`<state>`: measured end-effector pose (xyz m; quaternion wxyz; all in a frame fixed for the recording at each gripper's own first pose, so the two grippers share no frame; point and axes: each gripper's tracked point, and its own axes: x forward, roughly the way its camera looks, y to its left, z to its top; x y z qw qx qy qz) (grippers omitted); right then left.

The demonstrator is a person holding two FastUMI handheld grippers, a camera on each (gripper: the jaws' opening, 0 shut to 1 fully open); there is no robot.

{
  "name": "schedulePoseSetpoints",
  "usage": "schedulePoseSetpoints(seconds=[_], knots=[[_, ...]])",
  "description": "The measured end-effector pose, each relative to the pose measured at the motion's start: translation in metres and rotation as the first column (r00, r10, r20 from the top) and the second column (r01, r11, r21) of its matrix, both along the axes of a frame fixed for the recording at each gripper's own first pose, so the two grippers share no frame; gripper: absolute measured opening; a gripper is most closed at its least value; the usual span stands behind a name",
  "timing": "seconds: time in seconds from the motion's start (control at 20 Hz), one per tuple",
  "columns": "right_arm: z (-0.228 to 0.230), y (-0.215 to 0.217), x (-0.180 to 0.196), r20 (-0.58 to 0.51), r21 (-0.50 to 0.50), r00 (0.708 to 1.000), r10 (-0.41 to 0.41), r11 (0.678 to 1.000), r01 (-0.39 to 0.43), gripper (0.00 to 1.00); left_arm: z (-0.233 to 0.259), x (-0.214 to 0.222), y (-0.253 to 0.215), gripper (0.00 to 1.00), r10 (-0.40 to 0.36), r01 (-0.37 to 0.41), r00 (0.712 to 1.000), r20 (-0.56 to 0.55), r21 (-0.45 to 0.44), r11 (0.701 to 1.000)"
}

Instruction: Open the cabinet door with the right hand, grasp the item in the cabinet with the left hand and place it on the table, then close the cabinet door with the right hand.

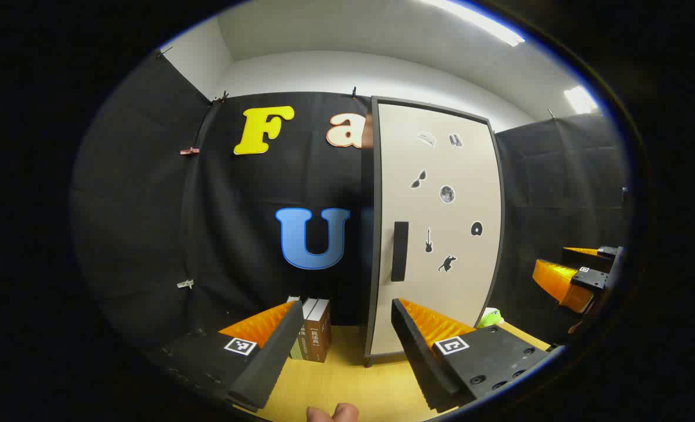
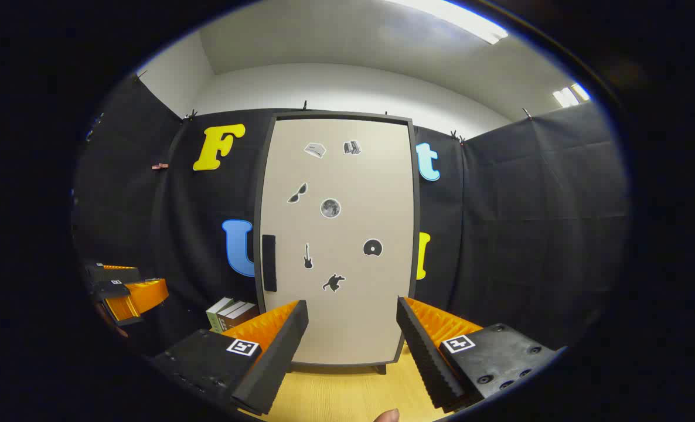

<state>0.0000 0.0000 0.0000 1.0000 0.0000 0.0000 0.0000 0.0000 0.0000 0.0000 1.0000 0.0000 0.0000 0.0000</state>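
In the left gripper view the left tongs (image 1: 344, 346) are spread wide with nothing between them, held over the table (image 1: 347, 387) and aimed at the cabinet's left edge. The door (image 1: 435, 228) is shut flat, its dark handle (image 1: 399, 251) near that edge, so the item inside is hidden and nothing of the task looks done yet. Books (image 1: 311, 335) stand just left of the cabinet, near the left finger, and something green (image 1: 490, 318) peeks out at the cabinet's right foot. The right tongs (image 1: 564, 275) show farther off to the right, well apart from the door. In the right gripper view the right tongs (image 2: 352, 346) are likewise spread and empty, facing the door squarely and not touching it. The handle sits left of their line, so opening likely needs a shift leftward; bare table in front gives room for that and for setting the item down.
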Motion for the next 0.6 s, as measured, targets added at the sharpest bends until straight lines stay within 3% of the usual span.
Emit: schedulePoseSetpoints(seconds=[0.6], knots=[[-0.0081,0.0034,-0.0043,-0.024,0.001,1.0,-0.004,1.0,0.004,0.97,0.0091,-0.0016,0.0046,0.95,0.005,-0.005,0.999,0.041,0.018,1.0]])
